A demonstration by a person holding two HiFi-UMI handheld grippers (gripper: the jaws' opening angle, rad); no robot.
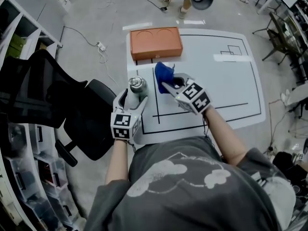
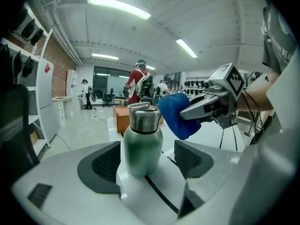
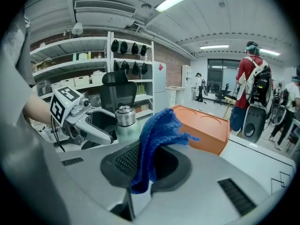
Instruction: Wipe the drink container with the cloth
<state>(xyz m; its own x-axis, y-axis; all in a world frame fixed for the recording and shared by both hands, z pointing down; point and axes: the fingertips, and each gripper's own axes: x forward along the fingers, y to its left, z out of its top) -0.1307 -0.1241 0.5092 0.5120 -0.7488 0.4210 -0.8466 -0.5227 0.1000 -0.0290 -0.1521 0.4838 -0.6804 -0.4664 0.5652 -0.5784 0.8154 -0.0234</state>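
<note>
You are holding the cloth near the bottle.
Your right gripper is pinching the soft cloth; your left gripper is gaping around the slippery bottle on the table. Grab its middle.

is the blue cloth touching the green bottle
Apart. The head view shows a strip of white table between the blue cloth, pinched in the right claw, and the bottle.
</note>
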